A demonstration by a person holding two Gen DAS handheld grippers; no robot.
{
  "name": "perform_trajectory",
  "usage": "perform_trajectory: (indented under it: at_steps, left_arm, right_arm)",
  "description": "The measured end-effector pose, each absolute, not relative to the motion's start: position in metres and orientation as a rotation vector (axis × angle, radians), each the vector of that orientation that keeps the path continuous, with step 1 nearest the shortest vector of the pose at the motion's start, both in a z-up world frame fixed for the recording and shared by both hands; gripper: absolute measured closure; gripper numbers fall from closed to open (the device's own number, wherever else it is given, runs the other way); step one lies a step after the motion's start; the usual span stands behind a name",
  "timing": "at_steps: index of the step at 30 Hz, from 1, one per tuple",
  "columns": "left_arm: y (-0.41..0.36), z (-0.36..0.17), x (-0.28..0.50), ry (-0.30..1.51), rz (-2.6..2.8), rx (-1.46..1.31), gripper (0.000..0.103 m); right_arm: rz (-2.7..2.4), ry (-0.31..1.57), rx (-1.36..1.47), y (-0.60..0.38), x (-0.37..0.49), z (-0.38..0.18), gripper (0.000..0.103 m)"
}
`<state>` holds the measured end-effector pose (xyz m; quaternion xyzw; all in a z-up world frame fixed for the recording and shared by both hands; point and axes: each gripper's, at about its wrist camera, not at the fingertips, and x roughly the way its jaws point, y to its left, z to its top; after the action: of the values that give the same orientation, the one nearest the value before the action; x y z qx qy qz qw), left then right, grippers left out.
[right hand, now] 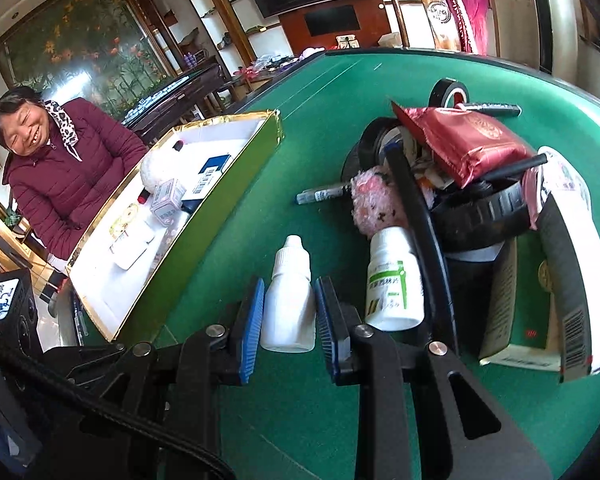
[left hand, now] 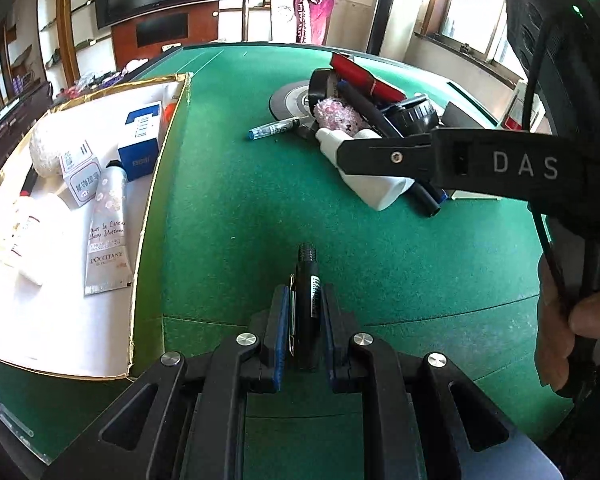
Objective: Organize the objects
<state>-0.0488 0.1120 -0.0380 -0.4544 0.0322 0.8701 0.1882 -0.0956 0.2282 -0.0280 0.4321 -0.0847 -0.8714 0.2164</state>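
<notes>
My left gripper (left hand: pixel 304 292) is shut on a black pen (left hand: pixel 307 280) that points forward above the green felt table (left hand: pixel 240 208). In the right wrist view my right gripper (right hand: pixel 290 282) has its blue pads (right hand: pixel 252 320) pressed against both sides of a white dropper bottle (right hand: pixel 288 300), cap away from me. The left wrist view shows that same right gripper (left hand: pixel 352 158) across the dropper bottle (left hand: pixel 374 188) at the near edge of a heap of objects. A white-lined box with a gold rim (left hand: pixel 152 200) lies on the left and holds a hand-cream tube (left hand: pixel 108 232) and small cartons.
The heap holds black tape rolls (right hand: pixel 450 92), a pink fluffy item (right hand: pixel 374 200), a red packet (right hand: pixel 464 140), a white pill bottle (right hand: pixel 396 280) and a barcoded carton (right hand: pixel 540 312). A marker (left hand: pixel 276 126) lies loose. A person in a maroon jacket (right hand: pixel 68 184) sits behind the box rim (right hand: pixel 204 216).
</notes>
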Motion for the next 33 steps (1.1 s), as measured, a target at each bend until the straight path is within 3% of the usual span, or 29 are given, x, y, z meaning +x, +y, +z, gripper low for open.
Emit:
perform_trajectory:
  at_steps: [33]
  left_arm:
    - [0.112, -0.039, -0.048, 0.034, 2.369, -1.256, 0.091]
  right_arm:
    - [-2.371, -0.319, 1.245, 0.231, -0.095, -0.045, 0.079]
